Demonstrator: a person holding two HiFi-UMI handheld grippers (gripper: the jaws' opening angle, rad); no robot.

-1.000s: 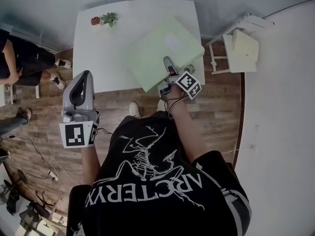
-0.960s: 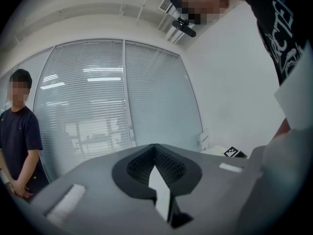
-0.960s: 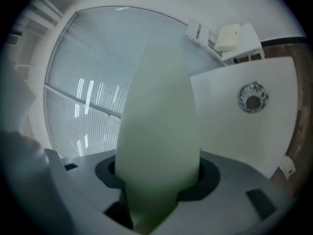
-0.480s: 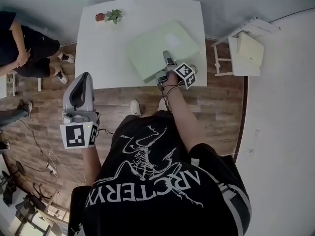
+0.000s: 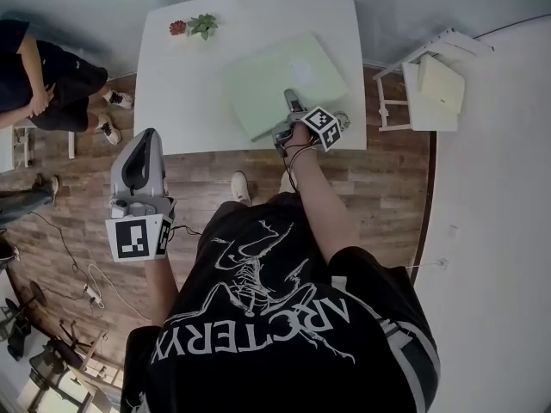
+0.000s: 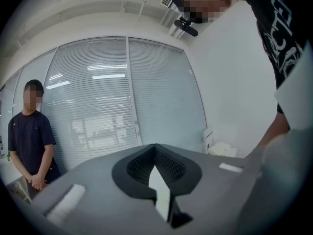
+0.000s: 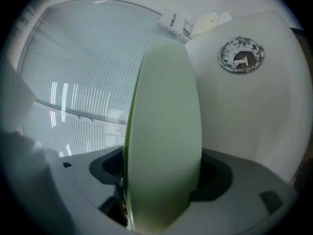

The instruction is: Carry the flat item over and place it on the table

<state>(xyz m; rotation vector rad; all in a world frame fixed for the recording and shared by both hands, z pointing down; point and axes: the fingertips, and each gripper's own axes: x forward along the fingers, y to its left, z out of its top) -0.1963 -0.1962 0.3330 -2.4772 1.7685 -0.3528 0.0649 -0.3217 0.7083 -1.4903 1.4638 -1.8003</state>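
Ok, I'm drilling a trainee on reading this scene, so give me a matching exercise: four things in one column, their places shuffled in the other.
Things:
1. flat green item
2. small plant
3. cream box
4. left gripper

Places:
A. over the wooden floor
B. far left corner of the table
C. off the table, to its right
D. near right part of the table

Pairs: 1-D, 2-B, 3-C, 4-A
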